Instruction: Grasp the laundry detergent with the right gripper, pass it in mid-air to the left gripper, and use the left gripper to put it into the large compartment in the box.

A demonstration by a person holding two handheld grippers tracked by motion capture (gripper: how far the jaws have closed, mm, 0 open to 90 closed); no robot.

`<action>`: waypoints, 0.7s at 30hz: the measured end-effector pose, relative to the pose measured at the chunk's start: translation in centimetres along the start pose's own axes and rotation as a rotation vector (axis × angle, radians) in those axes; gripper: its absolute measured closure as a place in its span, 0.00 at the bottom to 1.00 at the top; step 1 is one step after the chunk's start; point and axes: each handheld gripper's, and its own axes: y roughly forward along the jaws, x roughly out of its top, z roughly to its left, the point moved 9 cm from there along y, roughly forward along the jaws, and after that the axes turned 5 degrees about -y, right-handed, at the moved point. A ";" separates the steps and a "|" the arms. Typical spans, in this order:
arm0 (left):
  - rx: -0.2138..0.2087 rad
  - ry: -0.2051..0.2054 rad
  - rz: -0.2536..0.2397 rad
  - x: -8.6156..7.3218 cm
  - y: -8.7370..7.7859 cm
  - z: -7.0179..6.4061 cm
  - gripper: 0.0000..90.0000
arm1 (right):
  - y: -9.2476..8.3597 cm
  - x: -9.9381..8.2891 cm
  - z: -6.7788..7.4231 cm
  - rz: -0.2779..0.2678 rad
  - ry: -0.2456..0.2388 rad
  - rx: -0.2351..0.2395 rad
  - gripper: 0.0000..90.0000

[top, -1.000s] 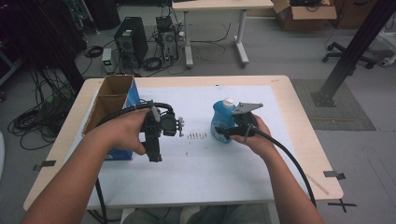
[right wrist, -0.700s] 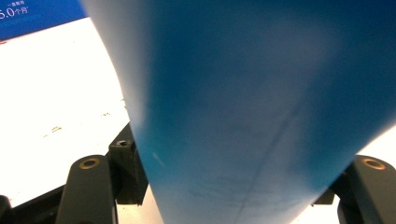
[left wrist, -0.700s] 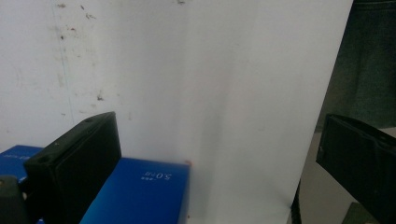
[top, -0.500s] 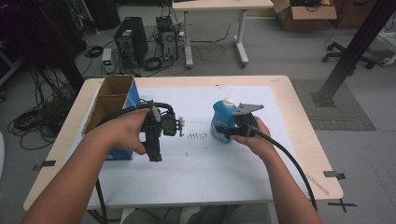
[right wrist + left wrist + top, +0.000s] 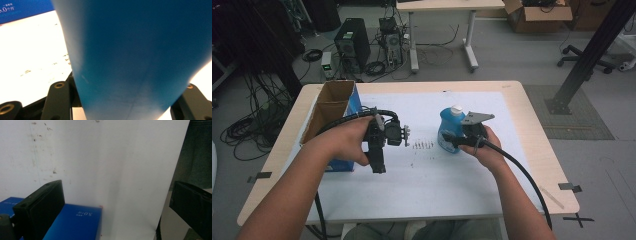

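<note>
nothing has shifted much since a second ago: both my hands sit where they were. my right gripper (image 5: 458,141) has its jaws around the blue bottle (image 5: 450,131), one on each side of the body, and the bottle stands upright on the white sheet (image 5: 437,180) right of centre, white cap (image 5: 456,109) on top. in the right gripper view the blue bottle (image 5: 140,57) comes up between both jaws, too close and blurred to tell more. my left gripper (image 5: 377,162) points down toward the near edge with its jaws wide apart and nothing between them; the left gripper view shows white sheet (image 5: 120,170) in the gap. just left of it stands the open cardboard box (image 5: 328,107) with blue sides, at the table's (image 5: 542,165) left edge. small dark specks (image 5: 423,145) lie on the sheet between my two grippers.
</note>
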 end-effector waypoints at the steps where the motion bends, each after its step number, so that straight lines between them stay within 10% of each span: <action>1: 0.001 0.002 -0.002 0.0 0.0 0.0 0.00 | 0.0 0.0 0.0 -0.002 -0.001 -0.001 0.48; 21: 0.009 0.003 -0.002 0.3 -0.5 0.2 0.00 | -1.9 1.8 0.6 -0.028 -0.051 0.059 0.51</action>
